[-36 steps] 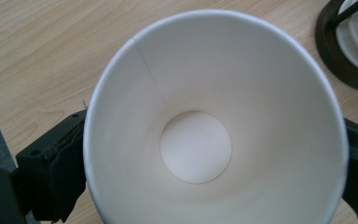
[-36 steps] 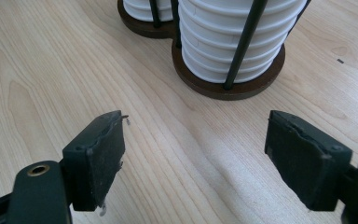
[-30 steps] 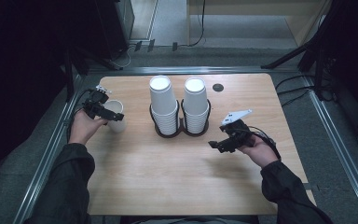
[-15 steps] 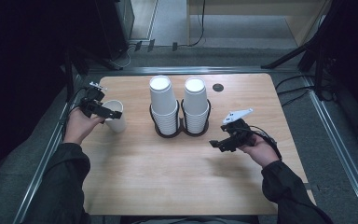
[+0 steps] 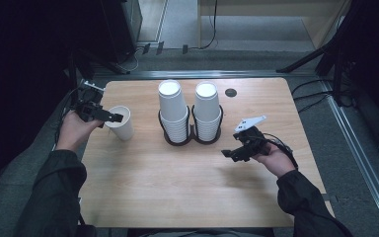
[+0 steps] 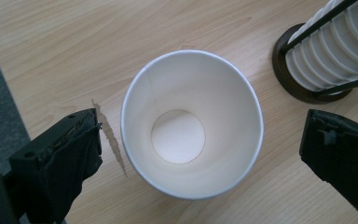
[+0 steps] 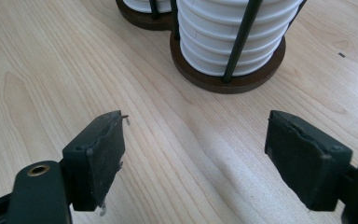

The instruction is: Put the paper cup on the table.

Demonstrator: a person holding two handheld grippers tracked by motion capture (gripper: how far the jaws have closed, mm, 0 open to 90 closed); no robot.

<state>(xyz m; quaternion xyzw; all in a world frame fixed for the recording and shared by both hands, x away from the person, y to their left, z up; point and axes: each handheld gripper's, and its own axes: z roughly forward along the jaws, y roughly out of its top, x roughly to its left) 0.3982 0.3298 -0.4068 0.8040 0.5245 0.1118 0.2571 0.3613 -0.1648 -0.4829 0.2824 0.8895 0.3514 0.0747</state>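
Note:
One empty white paper cup [image 5: 122, 124] stands upright on the wooden table [image 5: 177, 187] at the left. From above, the left gripper view looks into the cup [image 6: 177, 140]. My left gripper [image 5: 116, 117] hovers over it, open, and in its own view the left gripper [image 6: 203, 128] has a jaw on each side of the rim without touching. My right gripper [image 5: 228, 154] is low over the table at the right, open and holding nothing. In its own view the right gripper [image 7: 196, 122] points at the cup holder [image 7: 228, 81].
Two tall stacks of upturned white cups [image 5: 171, 109] [image 5: 207, 108] stand in a black wire holder [image 5: 190, 137] at the table's middle back. A small dark round hole [image 5: 231, 92] lies behind them. Grey floor [image 5: 345, 138] and metal rails border the table.
My left gripper has lifted a little and drawn back to the left above the cup, which stays in place. The right hand has not moved.

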